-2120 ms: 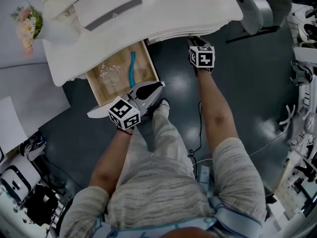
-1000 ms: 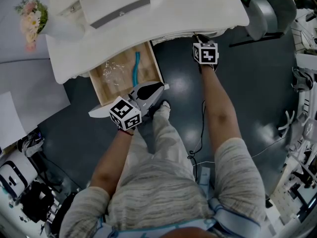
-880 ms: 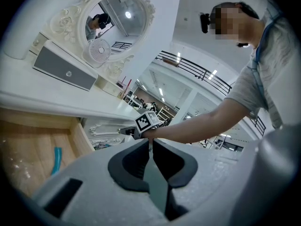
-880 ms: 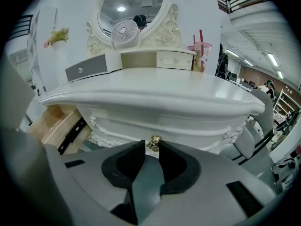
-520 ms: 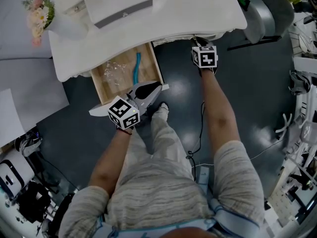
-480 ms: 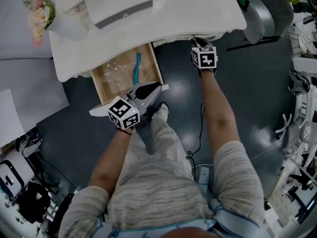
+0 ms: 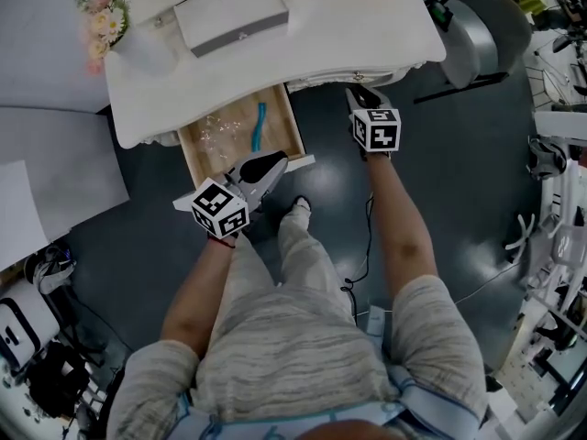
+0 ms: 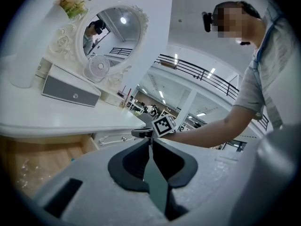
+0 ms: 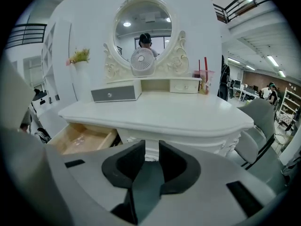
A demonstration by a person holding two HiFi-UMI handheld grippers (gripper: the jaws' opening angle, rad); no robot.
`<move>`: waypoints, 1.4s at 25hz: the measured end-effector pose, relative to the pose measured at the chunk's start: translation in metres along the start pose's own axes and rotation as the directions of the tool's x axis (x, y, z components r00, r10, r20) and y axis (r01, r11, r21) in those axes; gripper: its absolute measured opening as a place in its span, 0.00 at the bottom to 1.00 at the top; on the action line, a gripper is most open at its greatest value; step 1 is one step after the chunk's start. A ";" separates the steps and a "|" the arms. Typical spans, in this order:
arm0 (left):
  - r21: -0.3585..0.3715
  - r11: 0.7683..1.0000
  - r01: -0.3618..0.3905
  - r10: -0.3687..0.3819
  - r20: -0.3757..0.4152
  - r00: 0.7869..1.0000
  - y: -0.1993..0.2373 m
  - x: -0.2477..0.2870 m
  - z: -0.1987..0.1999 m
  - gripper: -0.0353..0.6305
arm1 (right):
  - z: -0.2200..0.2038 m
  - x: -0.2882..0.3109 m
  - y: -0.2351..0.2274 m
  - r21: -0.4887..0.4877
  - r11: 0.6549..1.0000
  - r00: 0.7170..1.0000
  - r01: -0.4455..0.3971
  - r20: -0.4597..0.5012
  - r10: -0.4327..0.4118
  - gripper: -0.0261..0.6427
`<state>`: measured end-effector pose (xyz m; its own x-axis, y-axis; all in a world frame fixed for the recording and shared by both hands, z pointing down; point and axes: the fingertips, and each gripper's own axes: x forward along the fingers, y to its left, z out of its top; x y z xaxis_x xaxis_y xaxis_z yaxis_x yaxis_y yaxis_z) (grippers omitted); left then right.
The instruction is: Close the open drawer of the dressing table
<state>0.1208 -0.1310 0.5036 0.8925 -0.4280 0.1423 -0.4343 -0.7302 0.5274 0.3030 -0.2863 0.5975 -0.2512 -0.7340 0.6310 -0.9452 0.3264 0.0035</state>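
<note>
The drawer (image 7: pixel 280 134) stands pulled out from under the desk (image 7: pixel 339 35), below its front rim and toward its left end in the head view. A blue stick (image 7: pixel 259 126) and something clear and crumpled (image 7: pixel 213 132) lie inside. The left claw (image 7: pixel 278 162) is at the drawer's outer edge, the side farthest from the desk, with its jaws pressed together on nothing. I cannot tell whether it touches the drawer. The right claw (image 7: pixel 357 93) hangs just off the desk's front rim near the middle, jaws apart and empty.
</note>
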 end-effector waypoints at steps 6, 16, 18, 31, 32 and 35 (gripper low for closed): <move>0.018 0.999 -0.028 0.028 0.001 1.000 -0.001 -0.031 0.011 0.11 | 0.020 -0.041 0.042 0.004 0.999 0.996 -0.053 0.072 0.052 0.17; 0.066 0.997 -0.033 0.033 0.005 0.999 -0.011 -0.070 0.035 0.11 | 0.054 -0.115 0.124 -0.010 0.991 0.974 -0.137 0.182 0.136 0.17; 0.075 0.997 -0.030 0.030 0.008 1.000 -0.014 -0.076 0.039 0.11 | 0.058 -0.129 0.137 -0.007 0.989 0.968 -0.150 0.201 0.149 0.17; 0.086 0.996 -0.028 0.029 -0.003 1.000 -0.023 -0.128 0.039 0.11 | 0.033 -0.183 0.231 -0.022 0.964 0.947 -0.265 0.182 0.264 0.17; 0.083 0.996 -0.031 0.031 0.000 1.000 -0.024 -0.132 0.039 0.11 | 0.029 -0.185 0.238 -0.022 0.962 0.946 -0.272 0.177 0.272 0.17; 0.079 0.996 -0.036 0.036 0.006 0.999 -0.025 -0.143 0.038 0.11 | 0.020 -0.188 0.252 -0.019 0.959 0.946 -0.283 0.161 0.282 0.17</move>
<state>-0.0007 -0.0719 0.4387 0.8756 -0.4572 0.1557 -0.4745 -0.7543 0.4538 0.1079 -0.0782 0.4639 -0.5378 -0.6983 0.4725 -0.8315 0.5319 -0.1604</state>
